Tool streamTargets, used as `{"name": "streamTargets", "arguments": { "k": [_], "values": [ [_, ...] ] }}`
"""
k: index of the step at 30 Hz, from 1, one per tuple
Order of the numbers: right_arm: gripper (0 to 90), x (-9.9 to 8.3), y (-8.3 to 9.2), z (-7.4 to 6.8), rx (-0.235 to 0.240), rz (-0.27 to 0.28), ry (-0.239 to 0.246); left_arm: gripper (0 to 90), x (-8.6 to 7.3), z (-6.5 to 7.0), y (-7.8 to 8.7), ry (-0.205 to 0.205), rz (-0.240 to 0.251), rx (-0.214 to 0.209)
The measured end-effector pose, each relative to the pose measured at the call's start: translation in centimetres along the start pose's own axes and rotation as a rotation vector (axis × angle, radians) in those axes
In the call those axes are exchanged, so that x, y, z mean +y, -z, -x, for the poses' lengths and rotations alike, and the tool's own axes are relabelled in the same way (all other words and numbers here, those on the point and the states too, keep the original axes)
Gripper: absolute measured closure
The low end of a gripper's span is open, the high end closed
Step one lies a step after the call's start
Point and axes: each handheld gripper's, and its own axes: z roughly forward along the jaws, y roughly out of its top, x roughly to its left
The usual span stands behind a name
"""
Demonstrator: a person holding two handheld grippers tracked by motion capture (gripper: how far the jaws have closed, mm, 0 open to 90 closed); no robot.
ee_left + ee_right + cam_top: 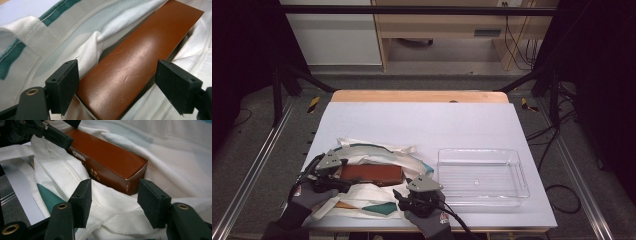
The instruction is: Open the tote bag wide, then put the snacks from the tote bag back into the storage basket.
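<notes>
We saw the brown box point(371, 174) lying in the white cloth bag point(377, 155) on the table point(422, 125). Our left claw point(116, 85) stood wide astride it, seemingly not pressing; our right claw point(113, 200) gaped open, holding nothing, just short of its end.

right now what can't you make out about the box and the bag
- Box far end: left gripper view, cut off by the bottom edge; high view, hidden by the left claw.
- Box underside: all views, sunk in the bag cloth.
- Box side print: right gripper view, too small and slanted to read past the logo.
- Bag inside: right gripper view, folds cover it.
- Bag near edge: high view, right claw and gloves hide it.
</notes>
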Motion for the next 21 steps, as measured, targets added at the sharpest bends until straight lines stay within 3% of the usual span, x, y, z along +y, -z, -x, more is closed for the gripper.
{"name": "streamTargets", "arguments": {
  "k": [8,11,21],
  "values": [
    [45.1,0.0,-0.3,0.0,0.007,-0.005,0.006,15.6,-0.1,-0.8,0.2,0.016,-0.005,0.018],
    [47.3,0.0,-0.5,-0.1,0.005,0.004,0.011,12.3,-0.7,-1.4,0.2,0.040,-0.020,-0.001],
    [49.4,1.1,-2.4,-0.5,-0.007,-0.013,0.030,13.4,-0.9,-1.3,-0.2,0.025,-0.028,-0.029]
  ]
}}
